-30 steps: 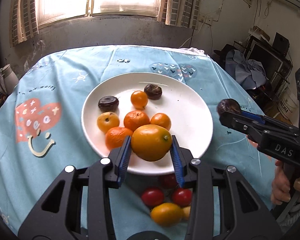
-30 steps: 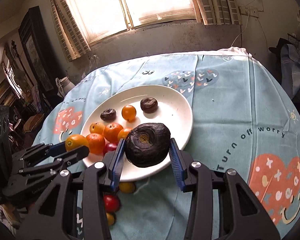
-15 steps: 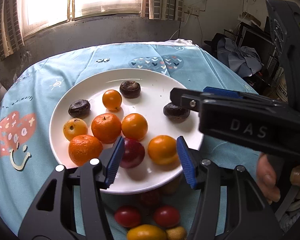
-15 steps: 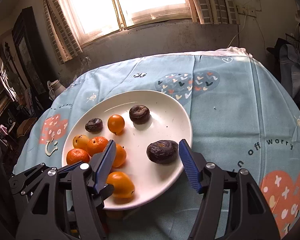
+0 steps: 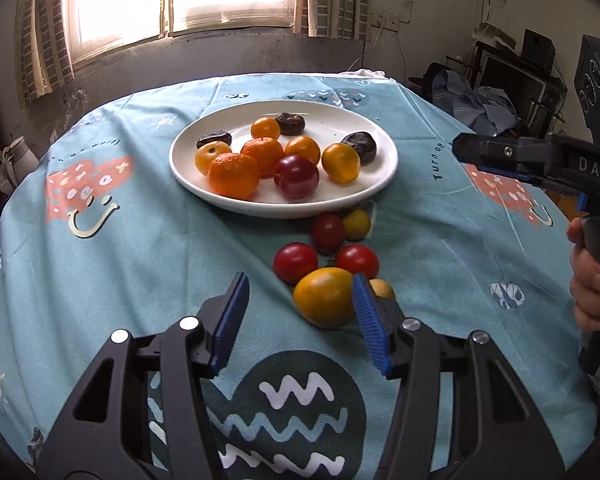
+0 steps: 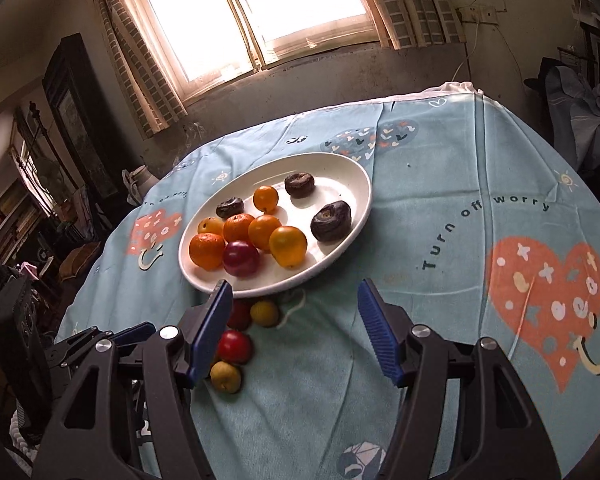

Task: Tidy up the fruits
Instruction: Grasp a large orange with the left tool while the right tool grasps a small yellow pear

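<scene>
Between your left claw (image 5: 300, 320) pads there is only tablecloth: its jaws stand spread and pinch nothing, having opened within the last second. Just ahead and to the right of that claw lies a large yellow-orange fruit (image 5: 324, 297), its right flank partly covered by the right pad, so you cannot tell whether pad and fruit touch. Behind that pad a small pale yellow fruit (image 5: 382, 289) is mostly hidden. Farther ahead sit two red fruits (image 5: 295, 262), a darker red one (image 5: 327, 233) and a small yellow one (image 5: 356, 224), the last two close under the rim of the white plate (image 5: 384, 172).

Your right claw (image 6: 294, 328) is spread too, its jaws likewise just opened, with bare cloth between them. Ahead and left of it lies the plate, holding oranges, a plum and three dark wrinkled fruits (image 6: 331, 221). Its left pad cuts off part of the red fruit on the bench (image 6: 440, 340). At the lower left of the right wrist view your other claw is dark and hard to make out.
</scene>
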